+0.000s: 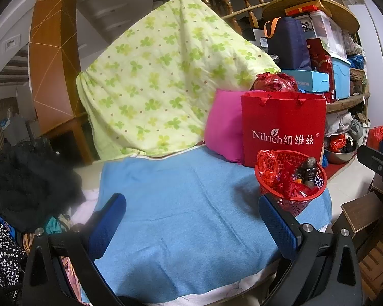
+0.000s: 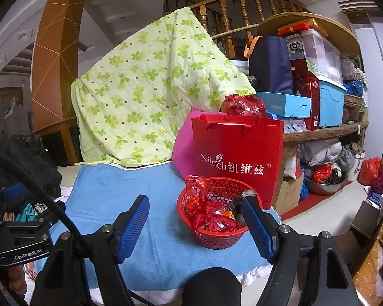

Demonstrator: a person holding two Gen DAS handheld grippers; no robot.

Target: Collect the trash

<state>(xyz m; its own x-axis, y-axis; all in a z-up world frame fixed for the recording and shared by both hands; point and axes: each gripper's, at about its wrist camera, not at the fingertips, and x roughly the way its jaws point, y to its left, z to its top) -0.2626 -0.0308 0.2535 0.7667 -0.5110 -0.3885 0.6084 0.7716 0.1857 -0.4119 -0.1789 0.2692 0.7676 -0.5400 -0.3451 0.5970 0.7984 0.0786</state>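
Note:
A red mesh basket stands on the right part of a blue towel. It holds crumpled red wrappers and a dark crumpled piece. My left gripper is open and empty over the towel, left of the basket. My right gripper is open and empty, its right finger in front of the basket's right rim.
A red Nilrich paper bag stands behind the basket, beside a pink cushion. A green clover quilt hangs behind. Black clothing lies left. Stacked boxes fill shelves on the right.

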